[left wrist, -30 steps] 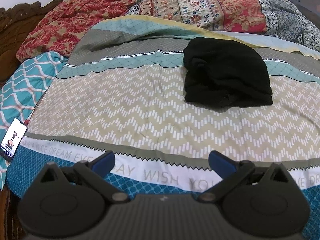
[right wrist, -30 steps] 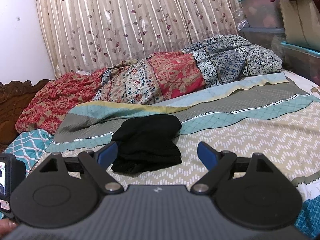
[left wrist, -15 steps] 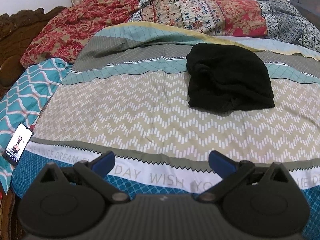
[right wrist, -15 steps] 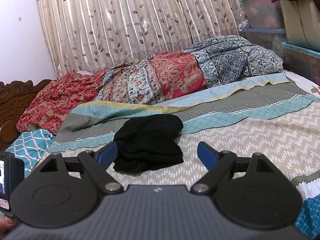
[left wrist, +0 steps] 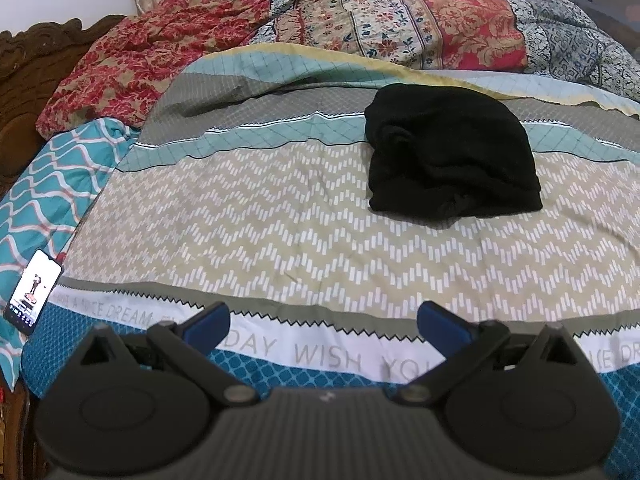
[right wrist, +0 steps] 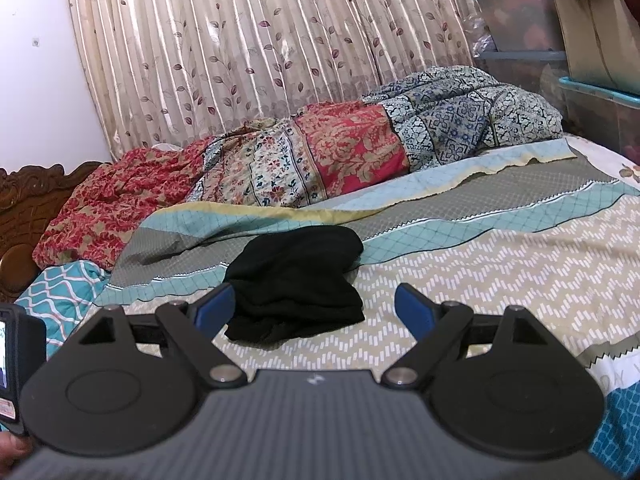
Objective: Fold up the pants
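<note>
Black pants (left wrist: 452, 152) lie in a folded, slightly rumpled bundle on the patterned bedspread (left wrist: 260, 208), right of centre in the left wrist view. They also show in the right wrist view (right wrist: 296, 284), just beyond the fingers. My left gripper (left wrist: 323, 322) is open and empty, hovering over the bed's near edge, well short of the pants. My right gripper (right wrist: 315, 310) is open and empty, close in front of the pants, not touching them.
A bunched floral quilt (left wrist: 392, 24) lies along the far side of the bed. A phone (left wrist: 33, 291) with a lit screen lies at the bed's left edge. A carved wooden headboard (left wrist: 28, 52) is at left. Curtains (right wrist: 280, 48) and stacked plastic bins (right wrist: 560, 40) stand behind.
Both views have shifted slightly; the pants appear a little nearer in the right wrist view. Both grippers stay open and the pants have not moved.
</note>
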`<move>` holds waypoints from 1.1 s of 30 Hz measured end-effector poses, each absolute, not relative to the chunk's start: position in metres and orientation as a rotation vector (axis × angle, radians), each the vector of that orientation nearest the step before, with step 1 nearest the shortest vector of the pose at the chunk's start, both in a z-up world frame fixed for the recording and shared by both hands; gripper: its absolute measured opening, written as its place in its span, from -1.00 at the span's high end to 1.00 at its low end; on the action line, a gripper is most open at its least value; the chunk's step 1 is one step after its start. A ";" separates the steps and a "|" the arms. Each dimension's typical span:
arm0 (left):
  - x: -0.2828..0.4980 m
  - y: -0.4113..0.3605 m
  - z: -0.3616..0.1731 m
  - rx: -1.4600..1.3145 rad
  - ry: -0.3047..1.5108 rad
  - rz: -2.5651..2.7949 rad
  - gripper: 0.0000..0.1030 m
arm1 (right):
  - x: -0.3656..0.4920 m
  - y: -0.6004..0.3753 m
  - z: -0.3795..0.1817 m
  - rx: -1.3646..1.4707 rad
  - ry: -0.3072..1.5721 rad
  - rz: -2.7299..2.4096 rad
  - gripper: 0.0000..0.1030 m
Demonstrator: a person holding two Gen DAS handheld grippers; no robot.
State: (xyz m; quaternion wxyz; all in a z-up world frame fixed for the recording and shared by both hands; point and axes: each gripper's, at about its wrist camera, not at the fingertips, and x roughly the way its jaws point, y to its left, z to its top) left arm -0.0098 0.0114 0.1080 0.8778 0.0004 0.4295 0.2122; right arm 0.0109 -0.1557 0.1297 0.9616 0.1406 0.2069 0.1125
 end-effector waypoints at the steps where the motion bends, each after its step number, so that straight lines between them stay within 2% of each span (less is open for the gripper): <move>1: -0.010 0.011 0.108 0.004 0.896 0.442 -1.00 | 0.011 -0.156 0.129 0.286 0.422 0.228 -0.72; 33: -0.007 0.001 0.110 0.026 0.916 0.389 -1.00 | 0.009 -0.158 0.120 0.303 0.441 0.225 -0.72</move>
